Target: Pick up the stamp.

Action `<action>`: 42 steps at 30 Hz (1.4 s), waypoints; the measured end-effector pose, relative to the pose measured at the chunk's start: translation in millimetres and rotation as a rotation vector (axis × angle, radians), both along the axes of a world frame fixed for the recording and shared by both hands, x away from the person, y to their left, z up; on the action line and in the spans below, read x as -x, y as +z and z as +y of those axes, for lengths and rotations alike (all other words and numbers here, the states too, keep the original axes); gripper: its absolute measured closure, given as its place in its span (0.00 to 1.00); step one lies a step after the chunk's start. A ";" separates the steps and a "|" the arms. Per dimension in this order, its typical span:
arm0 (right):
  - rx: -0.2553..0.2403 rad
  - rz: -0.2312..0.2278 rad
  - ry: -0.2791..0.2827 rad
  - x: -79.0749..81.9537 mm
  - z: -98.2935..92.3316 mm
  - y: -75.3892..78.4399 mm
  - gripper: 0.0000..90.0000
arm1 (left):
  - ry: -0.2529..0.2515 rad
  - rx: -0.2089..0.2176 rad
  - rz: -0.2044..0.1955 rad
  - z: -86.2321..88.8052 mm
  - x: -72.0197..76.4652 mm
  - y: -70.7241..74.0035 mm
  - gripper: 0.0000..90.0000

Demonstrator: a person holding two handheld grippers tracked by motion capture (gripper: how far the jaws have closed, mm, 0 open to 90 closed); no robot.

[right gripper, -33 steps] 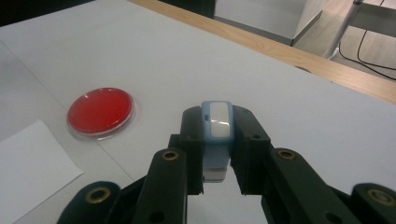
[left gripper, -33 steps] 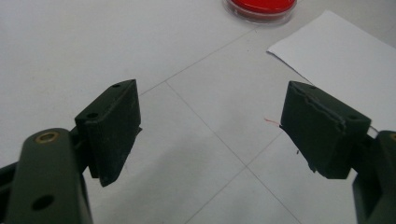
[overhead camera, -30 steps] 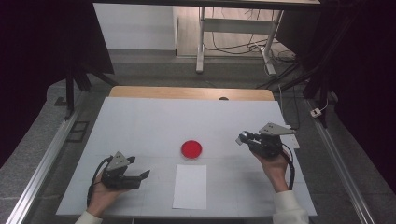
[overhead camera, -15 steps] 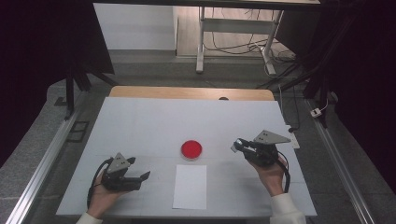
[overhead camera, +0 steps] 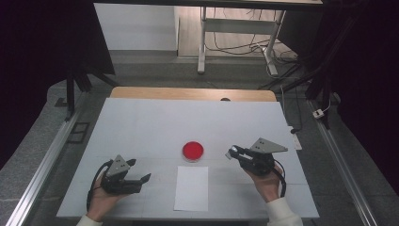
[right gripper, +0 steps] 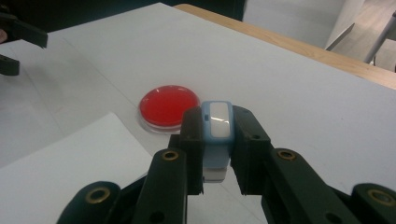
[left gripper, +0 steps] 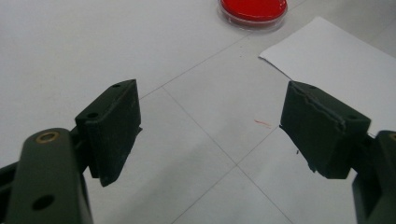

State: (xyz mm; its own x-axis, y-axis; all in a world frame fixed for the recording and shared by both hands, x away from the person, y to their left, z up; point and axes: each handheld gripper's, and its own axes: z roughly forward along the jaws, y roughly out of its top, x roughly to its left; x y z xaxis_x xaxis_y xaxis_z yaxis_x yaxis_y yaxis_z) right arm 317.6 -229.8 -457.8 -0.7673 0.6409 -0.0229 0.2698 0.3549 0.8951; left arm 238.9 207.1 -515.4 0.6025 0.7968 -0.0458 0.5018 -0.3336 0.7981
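While carried toward the red dish [right gripper: 168,106] beside the paper sheet [overhead camera: 191,188], small blue-and-white block [right gripper: 218,122] pinched upright in right gripper [right gripper: 217,140], presumably for a dip or stamp; left gripper [left gripper: 210,135] parked wide, empty, out of the way.

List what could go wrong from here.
1. The right gripper pinches the small blue-and-white block by its sides only; it could slip out.
2. The block is close to the red dish; a low pass may knock it.
3. A drop could shift the paper.
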 end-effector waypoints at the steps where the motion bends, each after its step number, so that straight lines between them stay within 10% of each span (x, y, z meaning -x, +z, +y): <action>1: -0.004 0.000 0.002 1.0 1.5 0.3 0.83 | 0.000 0.000 0.001 0.1 -0.1 0.0 0.23; 42: -0.030 0.054 0.152 35.4 64.2 -8.2 0.83 | -0.009 -0.010 -0.005 -4.3 2.1 -0.2 0.23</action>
